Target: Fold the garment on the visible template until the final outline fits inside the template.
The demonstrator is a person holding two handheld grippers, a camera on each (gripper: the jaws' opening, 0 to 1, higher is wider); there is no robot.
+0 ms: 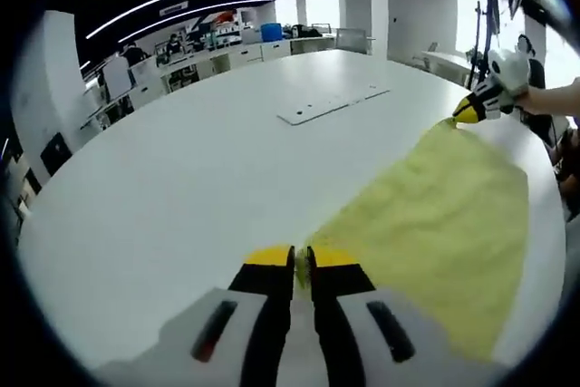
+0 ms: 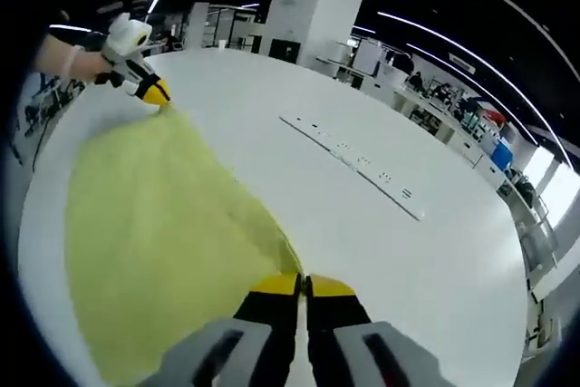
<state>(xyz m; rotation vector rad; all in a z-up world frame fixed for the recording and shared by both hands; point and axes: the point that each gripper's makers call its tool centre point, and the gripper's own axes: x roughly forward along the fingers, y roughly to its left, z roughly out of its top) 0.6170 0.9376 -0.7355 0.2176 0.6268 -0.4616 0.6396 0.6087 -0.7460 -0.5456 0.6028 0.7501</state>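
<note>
A pale yellow garment [image 1: 435, 215] lies spread on the white round table [image 1: 181, 169], pulled taut between both grippers. In the left gripper view my left gripper [image 1: 301, 265] is shut on the near corner of the cloth, and the right gripper [image 1: 467, 113] pinches the far corner at the upper right. In the right gripper view my right gripper [image 2: 302, 285] is shut on a corner of the garment [image 2: 154, 224], with the left gripper [image 2: 156, 92] clamped on the opposite corner at the upper left. I can make out no template outline on the table.
A long flush panel [image 1: 331, 104] is set into the middle of the table [image 2: 390, 260], beside the cloth. A person's forearm [image 1: 555, 97] reaches in behind the right gripper. Desks and white pillars [image 2: 313, 6] stand beyond the table.
</note>
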